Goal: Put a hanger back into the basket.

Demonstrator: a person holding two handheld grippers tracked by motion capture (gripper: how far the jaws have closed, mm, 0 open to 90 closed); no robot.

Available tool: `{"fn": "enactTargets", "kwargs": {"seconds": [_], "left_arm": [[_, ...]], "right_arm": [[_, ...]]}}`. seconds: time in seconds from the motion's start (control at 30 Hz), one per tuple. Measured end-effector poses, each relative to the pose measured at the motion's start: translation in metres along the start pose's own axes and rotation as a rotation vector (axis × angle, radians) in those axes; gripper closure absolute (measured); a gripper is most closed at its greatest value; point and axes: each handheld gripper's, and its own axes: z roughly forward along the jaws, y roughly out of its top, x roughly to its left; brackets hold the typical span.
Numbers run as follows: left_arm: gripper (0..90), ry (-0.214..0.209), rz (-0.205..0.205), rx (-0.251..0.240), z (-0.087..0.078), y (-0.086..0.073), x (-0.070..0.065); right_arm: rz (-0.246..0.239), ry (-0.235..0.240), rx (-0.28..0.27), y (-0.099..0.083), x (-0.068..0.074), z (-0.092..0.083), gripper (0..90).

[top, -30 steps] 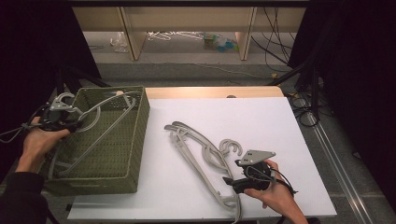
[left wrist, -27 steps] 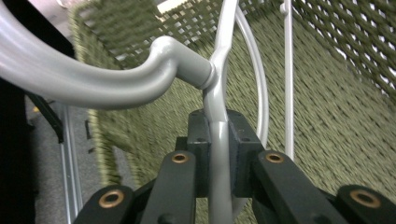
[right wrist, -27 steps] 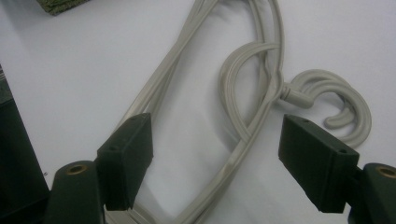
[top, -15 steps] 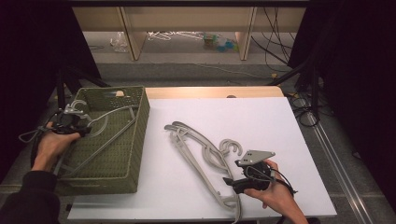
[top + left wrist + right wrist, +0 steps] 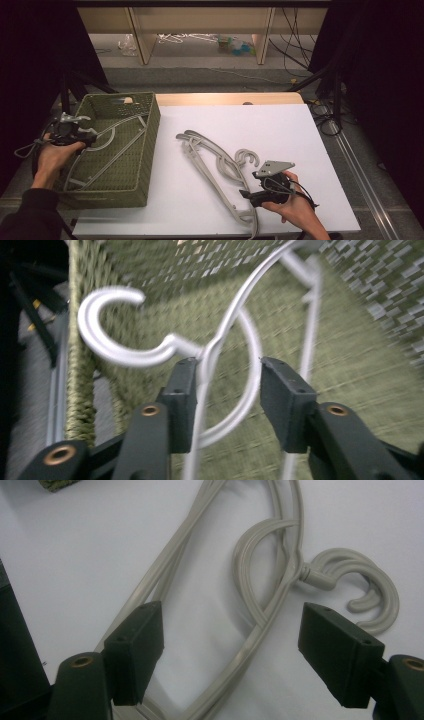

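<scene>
The left gripper (image 5: 227, 390) had just been opening, jaws spread around the hanger (image 5: 220, 340) over the green basket (image 5: 145, 150).

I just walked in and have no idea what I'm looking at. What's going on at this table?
A person is moving grey plastic hangers into a green woven basket with two hand-held grippers. The left gripper has just been opening over the hanger in the basket; the hanger's neck lies between its parted jaws. The right gripper hovers open over the stacked hangers on the white table, not gripping them yet.
</scene>
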Motion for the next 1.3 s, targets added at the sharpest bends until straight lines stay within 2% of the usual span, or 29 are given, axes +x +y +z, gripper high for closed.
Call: {"fn": "enactTargets", "kwargs": {"seconds": [0.07, 0.1, 0.13, 0.23, 0.3, 0.4, 0.43, 0.47, 0.5, 0.53, 0.6, 0.63, 0.67, 0.7, 0.73, 0.8, 0.83, 0.87, 0.9, 0.97, 1.03, 1.07, 1.1, 1.17, 1.2, 1.23, 1.27, 1.3], "left_arm": [[50.6, -0.019, -0.030, -0.060, -0.012, 0.001, -0.007], [48.1, -0.034, -0.016, -0.093, -0.019, 0.002, -0.010], [46.5, -0.049, -0.028, -0.128, -0.029, 0.002, -0.016], [40.6, -0.072, -0.040, -0.199, -0.049, 0.000, -0.033], [37.1, -0.104, -0.011, -0.240, -0.066, -0.001, -0.047], [34.4, -0.182, -0.023, -0.313, -0.085, -0.004, -0.071], [33.5, -0.201, -0.013, -0.325, -0.088, -0.005, -0.078], [32.9, -0.234, -0.006, -0.340, -0.092, -0.008, -0.091], [32.2, -0.264, -0.001, -0.342, -0.094, -0.010, -0.104], [31.6, -0.281, 0.038, -0.348, -0.096, -0.012, -0.115], [30.0, -0.303, 0.044, -0.348, -0.096, -0.018, -0.136], [29.6, -0.336, 0.080, -0.352, -0.094, -0.021, -0.148], [29.6, -0.355, 0.072, -0.347, -0.093, -0.024, -0.157], [29.6, -0.379, 0.087, -0.351, -0.091, -0.027, -0.168], [29.5, -0.403, 0.119, -0.349, -0.089, -0.029, -0.180], [27.9, -0.425, 0.147, -0.355, -0.086, -0.033, -0.197], [27.4, -0.454, 0.164, -0.356, -0.084, -0.036, -0.208], [26.4, -0.470, 0.160, -0.351, -0.083, -0.038, -0.214], [25.7, -0.493, 0.135, -0.338, -0.082, -0.041, -0.224], [24.1, -0.503, 0.148, -0.342, -0.078, -0.044, -0.235], [21.5, -0.537, 0.137, -0.331, -0.072, -0.050, -0.246], [20.2, -0.544, 0.141, -0.329, -0.070, -0.052, -0.248], [19.3, -0.541, 0.132, -0.330, -0.069, -0.055, -0.251], [18.3, -0.540, 0.122, -0.335, -0.066, -0.058, -0.252], [17.4, -0.545, 0.121, -0.339, -0.065, -0.060, -0.254], [17.1, -0.548, 0.121, -0.347, -0.063, -0.062, -0.256], [17.0, -0.541, 0.133, -0.341, -0.063, -0.063, -0.257], [17.0, -0.542, 0.151, -0.341, -0.062, -0.064, -0.259]], "right_arm": [[0.008, 0.000, 0.002, 0.000, 0.000, 0.001, 27.1], [0.012, 0.008, 0.013, 0.000, -0.001, 0.000, 27.1], [0.003, -0.002, -0.004, -0.001, -0.002, 0.001, 27.1], [0.030, 0.010, 0.020, -0.002, -0.003, 0.000, 27.1], [0.047, 0.007, 0.016, -0.004, -0.005, 0.003, 27.1], [0.065, 0.009, 0.015, -0.005, -0.006, 0.005, 27.1], [0.076, 0.010, 0.015, -0.006, -0.006, 0.005, 27.1], [0.078, 0.002, 0.005, -0.007, -0.006, 0.007, 27.1], [0.085, 0.004, 0.013, -0.007, -0.006, 0.007, 27.1], [0.083, 0.007, 0.029, -0.007, -0.007, 0.006, 27.1], [0.093, 0.002, 0.030, -0.008, -0.007, 0.007, 27.1], [0.088, -0.003, 0.029, -0.009, -0.007, 0.008, 27.1], [0.090, -0.009, 0.033, -0.009, -0.008, 0.009, 27.1], [0.104, -0.012, 0.030, -0.010, -0.007, 0.010, 27.1], [0.088, -0.010, 0.044, -0.010, -0.007, 0.010, 27.1], [0.103, -0.010, 0.042, -0.012, -0.006, 0.011, 27.1], [0.092, -0.011, 0.053, -0.012, -0.007, 0.011, 27.1], [0.097, -0.010, 0.053, -0.013, -0.006, 0.011, 27.1], [0.100, -0.010, 0.052, -0.013, -0.006, 0.011, 27.1], [0.098, -0.015, 0.052, -0.013, -0.006, 0.012, 27.0], [0.105, -0.019, 0.049, -0.012, -0.005, 0.014, 27.1], [0.084, -0.023, 0.044, -0.013, -0.006, 0.015, 27.1], [0.082, -0.019, 0.063, -0.013, -0.006, 0.014, 27.1], [0.076, -0.027, 0.070, -0.013, -0.006, 0.015, 27.1], [0.094, -0.026, 0.079, -0.013, -0.005, 0.015, 27.1], [0.092, -0.032, 0.069, -0.014, -0.005, 0.017, 27.1], [0.073, -0.032, 0.085, -0.014, -0.007, 0.017, 27.1], [0.091, -0.028, 0.095, -0.014, -0.005, 0.017, 27.1]]}}
